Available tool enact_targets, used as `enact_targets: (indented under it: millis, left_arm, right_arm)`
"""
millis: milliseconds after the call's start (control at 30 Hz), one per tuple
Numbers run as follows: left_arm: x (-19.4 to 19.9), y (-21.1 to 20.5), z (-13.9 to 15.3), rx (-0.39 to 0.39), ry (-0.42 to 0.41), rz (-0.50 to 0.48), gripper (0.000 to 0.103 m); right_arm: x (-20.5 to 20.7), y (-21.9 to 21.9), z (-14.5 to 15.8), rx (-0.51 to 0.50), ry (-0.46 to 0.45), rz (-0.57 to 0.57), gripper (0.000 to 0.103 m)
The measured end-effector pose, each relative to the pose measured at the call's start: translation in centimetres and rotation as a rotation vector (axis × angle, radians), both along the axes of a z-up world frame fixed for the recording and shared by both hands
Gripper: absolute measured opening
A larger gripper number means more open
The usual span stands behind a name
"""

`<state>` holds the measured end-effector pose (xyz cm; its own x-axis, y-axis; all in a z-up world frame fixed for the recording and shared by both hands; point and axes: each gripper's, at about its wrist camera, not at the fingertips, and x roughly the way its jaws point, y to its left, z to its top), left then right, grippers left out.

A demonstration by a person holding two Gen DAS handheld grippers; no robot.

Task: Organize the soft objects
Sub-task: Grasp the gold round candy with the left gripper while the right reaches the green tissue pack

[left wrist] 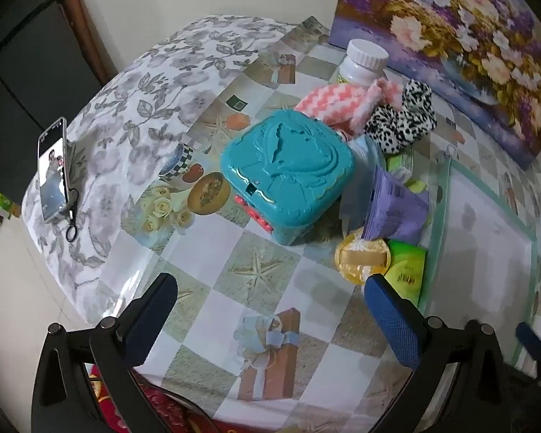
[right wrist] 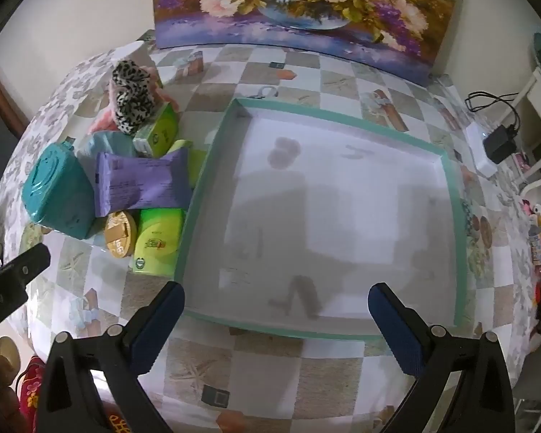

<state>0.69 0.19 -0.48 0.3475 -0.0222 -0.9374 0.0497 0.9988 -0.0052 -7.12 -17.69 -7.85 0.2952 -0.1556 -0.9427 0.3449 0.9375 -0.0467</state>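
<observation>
A pile of objects lies on the table: a leopard-print soft piece [left wrist: 402,119] [right wrist: 131,95], a pink-and-white fluffy cloth [left wrist: 339,103], a purple soft pack [left wrist: 393,209] [right wrist: 140,184], green packs [left wrist: 407,270] [right wrist: 158,241] and a teal box [left wrist: 288,176] [right wrist: 59,195]. A white tray with a green rim [right wrist: 451,187] [left wrist: 440,216] lies to the right of the pile. My left gripper [left wrist: 270,296] is open and empty, in front of the teal box. My right gripper [right wrist: 276,303] is open and empty over the tray's near edge.
A white bottle [left wrist: 362,63] stands behind the pile. A round yellow tin [left wrist: 362,259] [right wrist: 121,232] lies by the green pack. A phone [left wrist: 52,169] leans at the table's left edge. A flower painting [right wrist: 306,7] stands against the wall. A charger and cables [right wrist: 494,137] lie far right.
</observation>
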Motion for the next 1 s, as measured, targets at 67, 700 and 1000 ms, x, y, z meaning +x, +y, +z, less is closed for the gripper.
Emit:
enact_targets:
  millis: [67,700,1000]
  left_arm:
    - [0.2,0.0,-0.2,-0.024,-0.002,0.012,0.103]
    - [2.7,-4.7,-5.4,-0.086,0.061,-0.009,0.102]
    - [4.6,-6.7,-9.3,-0.083,0.046,-0.007,0.085]
  right_arm:
    - [0.2,0.3,-0.4,0.012,0.001,0.023,0.103]
    - [3.3,1.3,-2.1,-0.012,-0.025,0.11,0.103]
    - [3.4,-0.7,-2.7,0.043,-0.02,0.036,0.103]
